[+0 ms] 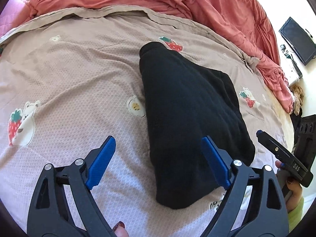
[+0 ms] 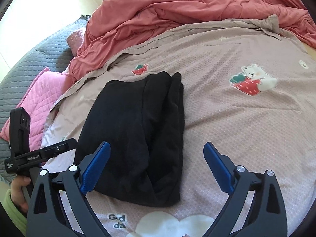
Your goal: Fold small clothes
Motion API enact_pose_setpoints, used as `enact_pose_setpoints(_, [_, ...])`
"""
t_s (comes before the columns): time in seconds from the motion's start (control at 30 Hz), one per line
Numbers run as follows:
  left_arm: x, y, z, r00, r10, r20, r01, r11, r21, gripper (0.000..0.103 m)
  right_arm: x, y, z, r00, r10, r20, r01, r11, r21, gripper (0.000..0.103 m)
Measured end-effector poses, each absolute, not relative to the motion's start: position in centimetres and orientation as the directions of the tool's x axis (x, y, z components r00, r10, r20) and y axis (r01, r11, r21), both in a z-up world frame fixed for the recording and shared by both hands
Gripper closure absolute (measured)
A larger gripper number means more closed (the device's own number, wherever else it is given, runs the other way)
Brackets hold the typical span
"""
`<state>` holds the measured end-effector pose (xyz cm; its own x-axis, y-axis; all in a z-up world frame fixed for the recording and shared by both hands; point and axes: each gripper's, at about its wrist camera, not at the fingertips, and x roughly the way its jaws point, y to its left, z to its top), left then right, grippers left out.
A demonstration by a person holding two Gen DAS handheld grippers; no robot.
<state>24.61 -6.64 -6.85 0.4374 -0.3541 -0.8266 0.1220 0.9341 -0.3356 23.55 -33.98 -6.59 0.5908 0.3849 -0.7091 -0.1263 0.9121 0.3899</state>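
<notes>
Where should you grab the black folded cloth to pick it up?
Probably by the near edge of the black folded garment, coming in low from the front. That end lies thick and bunched on the bedspread, nearest the open right hand-held gripper.

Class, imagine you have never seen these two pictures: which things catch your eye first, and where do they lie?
A folded black garment lies in the middle of a pinkish-beige bedspread printed with strawberries and bears. Behind it a rumpled coral quilt is heaped along the far side of the bed. In front, the blue-padded left gripper and right gripper stand open, holding nothing.
</notes>
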Motion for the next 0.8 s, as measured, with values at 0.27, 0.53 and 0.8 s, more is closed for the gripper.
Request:
enact_pose_setpoints(0.27, [26.9, -7.9, -6.9, 0.435, -0.340, -0.834, 0.141, 0.940, -0.310, 0.019, 25.2, -32.4, -8.4, 0.522, 0.420, -0.742, -0.170, 0.904, 0.392, 0.008])
enact_pose_setpoints(0.53, [29.8, -8.4, -8.3, 0.396, -0.372, -0.839, 0.124, 0.927, -0.353, 0.019, 26.4, -31.2, -10.8, 0.457, 0.454, -0.765, -0.190, 0.890, 0.415, 0.008])
enact_pose_setpoints(0.8, [31.4, -9.3, -9.7, 0.363, -0.394, -0.845, 0.144, 0.919, -0.366, 0.019, 27.4, -30.7, -11.4, 0.434, 0.519, -0.736, -0.233, 0.854, 0.465, 0.008])
